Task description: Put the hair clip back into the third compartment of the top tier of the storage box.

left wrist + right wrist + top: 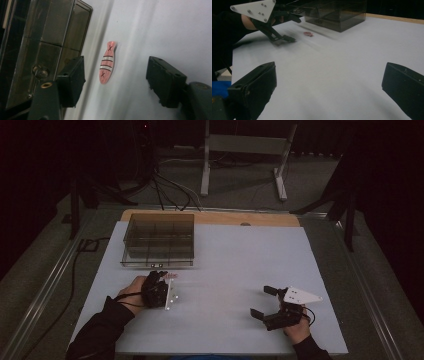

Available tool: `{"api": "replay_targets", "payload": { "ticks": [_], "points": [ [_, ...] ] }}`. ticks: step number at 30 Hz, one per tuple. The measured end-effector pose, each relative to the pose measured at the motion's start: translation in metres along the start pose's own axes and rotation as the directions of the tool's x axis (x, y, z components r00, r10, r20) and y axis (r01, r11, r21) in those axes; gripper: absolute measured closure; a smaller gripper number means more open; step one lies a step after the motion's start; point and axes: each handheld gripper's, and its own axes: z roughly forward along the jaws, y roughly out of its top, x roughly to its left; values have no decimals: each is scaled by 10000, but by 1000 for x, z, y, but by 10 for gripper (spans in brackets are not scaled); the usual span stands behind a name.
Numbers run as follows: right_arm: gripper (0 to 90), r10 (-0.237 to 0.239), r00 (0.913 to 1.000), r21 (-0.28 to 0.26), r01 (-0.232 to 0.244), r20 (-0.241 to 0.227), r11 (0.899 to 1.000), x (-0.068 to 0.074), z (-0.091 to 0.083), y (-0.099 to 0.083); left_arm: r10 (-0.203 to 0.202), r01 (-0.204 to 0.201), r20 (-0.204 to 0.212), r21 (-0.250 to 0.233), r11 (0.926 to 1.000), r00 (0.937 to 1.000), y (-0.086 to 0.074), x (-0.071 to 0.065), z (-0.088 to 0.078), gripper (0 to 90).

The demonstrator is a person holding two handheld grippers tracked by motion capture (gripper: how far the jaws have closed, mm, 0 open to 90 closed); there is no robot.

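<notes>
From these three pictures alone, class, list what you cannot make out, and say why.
- Contents of the smoked box: high view, dark walls and dim light.
- Pink fish piece: right gripper view, too small and blurred to show its markings.
- Left gripper: right gripper view, motion blur.
- Box's far end: left gripper view, cut by edge.

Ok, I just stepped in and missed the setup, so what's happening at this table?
A person sits at a white table with a gripper in each hand. The left gripper is open, its jaws on either side of a small pink fish-shaped piece lying flat on the table, not gripped. A clear divided box stands just beyond it. The right gripper is open too and holds nothing, off to the right side.
</notes>
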Motion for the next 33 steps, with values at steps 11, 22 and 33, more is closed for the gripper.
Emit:
{"api": "replay_targets", "payload": {
  "ticks": [11, 22, 33],
  "points": [
    [0, -3, 10000, -6, 3, 32, 10000, 0, -1, 0, 1252, -1202, -611, 793, 9896, 9902, 3, -3, 7, 480],
    [0, 31, 10000, -22, -31, 46, 10000, 0, -1, 0, 2647, -2487, -902, 1574, 9557, 9601, 10, -8, 18, 621],
    [0, 59, 10000, -35, -59, 25, 10000, 0, -2, 0, 2275, -2124, -721, 1733, 9617, 9711, 12, -4, 30, 781]
  ]
}}
